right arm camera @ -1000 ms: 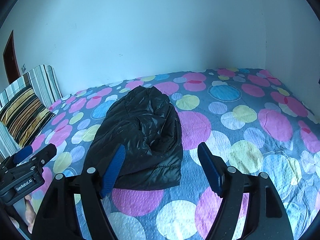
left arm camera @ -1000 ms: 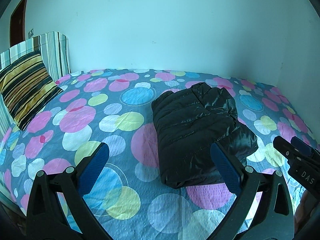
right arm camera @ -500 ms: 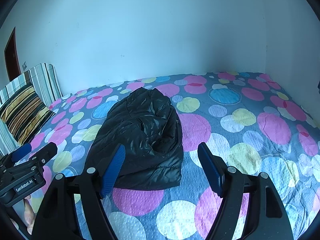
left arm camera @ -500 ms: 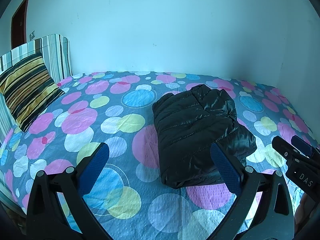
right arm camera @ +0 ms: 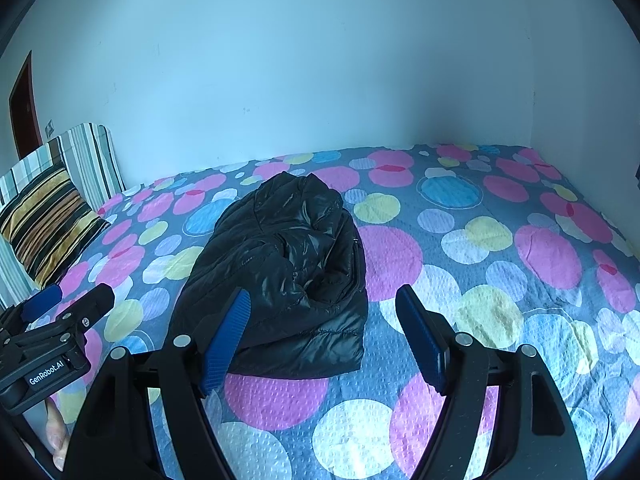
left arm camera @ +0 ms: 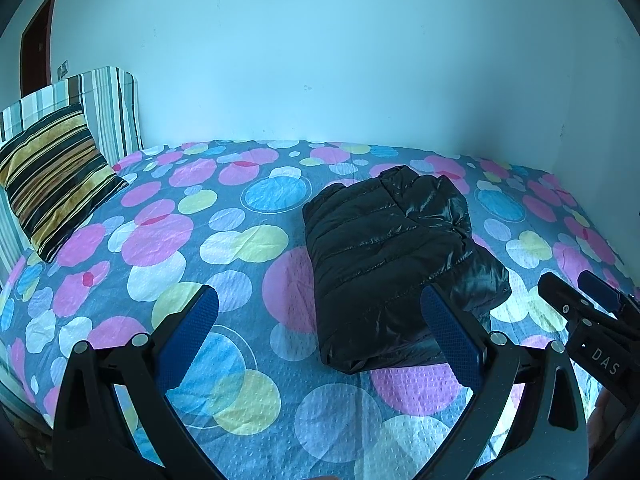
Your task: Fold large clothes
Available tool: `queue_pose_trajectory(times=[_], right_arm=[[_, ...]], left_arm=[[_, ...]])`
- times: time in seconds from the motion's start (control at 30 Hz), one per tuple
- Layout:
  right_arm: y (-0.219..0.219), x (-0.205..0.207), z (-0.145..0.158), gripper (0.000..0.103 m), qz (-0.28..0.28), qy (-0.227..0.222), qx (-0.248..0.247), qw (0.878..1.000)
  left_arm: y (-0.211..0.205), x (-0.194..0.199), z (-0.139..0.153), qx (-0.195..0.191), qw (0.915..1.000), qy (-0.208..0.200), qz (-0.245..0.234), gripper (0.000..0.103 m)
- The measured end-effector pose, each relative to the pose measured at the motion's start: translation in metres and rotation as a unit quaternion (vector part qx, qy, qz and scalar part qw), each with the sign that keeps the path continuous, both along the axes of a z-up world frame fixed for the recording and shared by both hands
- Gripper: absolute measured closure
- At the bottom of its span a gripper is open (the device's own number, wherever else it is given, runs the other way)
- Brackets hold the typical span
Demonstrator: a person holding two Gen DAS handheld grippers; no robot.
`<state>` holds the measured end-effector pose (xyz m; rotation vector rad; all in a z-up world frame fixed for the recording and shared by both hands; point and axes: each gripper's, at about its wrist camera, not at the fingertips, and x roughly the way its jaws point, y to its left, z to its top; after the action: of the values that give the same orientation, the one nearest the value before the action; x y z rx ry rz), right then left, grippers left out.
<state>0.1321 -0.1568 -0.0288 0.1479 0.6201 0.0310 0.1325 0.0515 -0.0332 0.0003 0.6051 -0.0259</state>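
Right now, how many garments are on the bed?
1: a black puffer jacket, folded into a bundle, lying mid-bed on the polka-dot bedspread, ahead of both open grippers. Anything behind the cameras is out of view.

Both wrist views are bright and evenly lit with a cool blue-green cast, the pale wall [left arm camera: 320, 60] glowing softly and shading darker toward the room's corner [right arm camera: 532, 128]. Strong fisheye bending curves the far edge of the bed [left arm camera: 240, 240] and leaves black vignetting in the picture corners. Focus is sharp with no motion blur (small glints show on the shiny black jacket [left arm camera: 392, 256]), and shadows under it are soft and faint.
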Motion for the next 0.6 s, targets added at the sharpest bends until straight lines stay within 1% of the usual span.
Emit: queue_pose_trajectory(times=[0.6], right_arm=[[0.0013, -0.0002, 0.0002, 0.029, 0.002, -0.003, -0.003, 1.0]], left_arm=[[-0.0016, -0.0048, 0.0041, 0.001, 1.0, -0.006, 0.0, 0.002]])
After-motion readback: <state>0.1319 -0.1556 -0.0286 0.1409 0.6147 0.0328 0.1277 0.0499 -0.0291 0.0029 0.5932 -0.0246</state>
